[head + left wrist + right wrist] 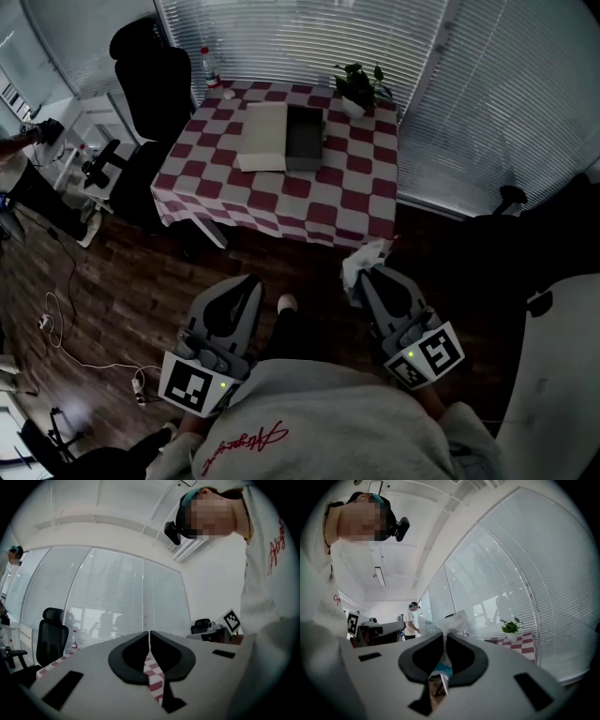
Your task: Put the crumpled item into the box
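The carrying step is judged to be in hand: the crumpled item (362, 260) is pinched between the closed fingers of the right gripper (364, 274), right of centre and low in the head view, well apart from the open box (304, 141) on the checked surface (281, 197) at upper centre. A forward reach over the box is called for next, then a release. The item is white, creased and bunched; whether paper or film cannot be told. The left gripper's (249, 283) fingers are pressed together, empty.

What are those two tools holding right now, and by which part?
The right gripper pinches the crumpled wrapper near its middle; its bunched end sticks out past the fingers. The left gripper is shut on nothing.
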`<state>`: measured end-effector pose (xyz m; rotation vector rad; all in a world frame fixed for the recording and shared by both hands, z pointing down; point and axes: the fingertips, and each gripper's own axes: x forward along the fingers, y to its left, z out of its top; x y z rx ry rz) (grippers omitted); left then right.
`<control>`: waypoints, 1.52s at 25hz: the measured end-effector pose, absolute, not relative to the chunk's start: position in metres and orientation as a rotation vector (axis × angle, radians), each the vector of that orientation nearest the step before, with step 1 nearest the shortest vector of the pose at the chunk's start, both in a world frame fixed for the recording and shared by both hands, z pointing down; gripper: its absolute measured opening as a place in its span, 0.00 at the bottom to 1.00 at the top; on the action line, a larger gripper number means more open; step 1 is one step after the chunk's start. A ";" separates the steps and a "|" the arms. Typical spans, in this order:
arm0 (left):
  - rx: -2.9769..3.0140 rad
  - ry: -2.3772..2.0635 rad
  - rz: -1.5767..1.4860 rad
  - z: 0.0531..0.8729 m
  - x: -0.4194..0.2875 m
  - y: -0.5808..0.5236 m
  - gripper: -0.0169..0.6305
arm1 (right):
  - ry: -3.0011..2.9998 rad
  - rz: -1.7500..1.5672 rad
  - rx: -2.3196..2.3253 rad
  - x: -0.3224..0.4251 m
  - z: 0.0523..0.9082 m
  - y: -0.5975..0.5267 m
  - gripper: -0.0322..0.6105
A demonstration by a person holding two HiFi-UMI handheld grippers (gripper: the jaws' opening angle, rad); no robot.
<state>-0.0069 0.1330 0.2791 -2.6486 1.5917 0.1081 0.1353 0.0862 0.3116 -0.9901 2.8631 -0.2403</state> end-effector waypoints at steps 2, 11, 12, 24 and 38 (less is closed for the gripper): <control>-2.651 1.588 0.112 0.279 -0.011 0.125 0.06 | 2.860 -0.234 -0.995 0.132 0.311 0.079 0.10; -2.676 1.573 0.122 0.285 -0.020 0.088 0.06 | 2.863 -0.237 -1.030 0.125 0.315 0.045 0.10; -2.678 1.572 0.124 0.285 -0.020 0.083 0.06 | 2.864 -0.239 -1.031 0.124 0.316 0.041 0.10; -2.694 1.563 0.115 0.285 -0.036 0.032 0.06 | 2.871 -0.255 -1.036 0.107 0.316 -0.011 0.10; -2.729 1.480 0.121 0.276 -0.059 -0.036 0.06 | 2.841 -0.231 -1.102 0.085 0.306 -0.071 0.10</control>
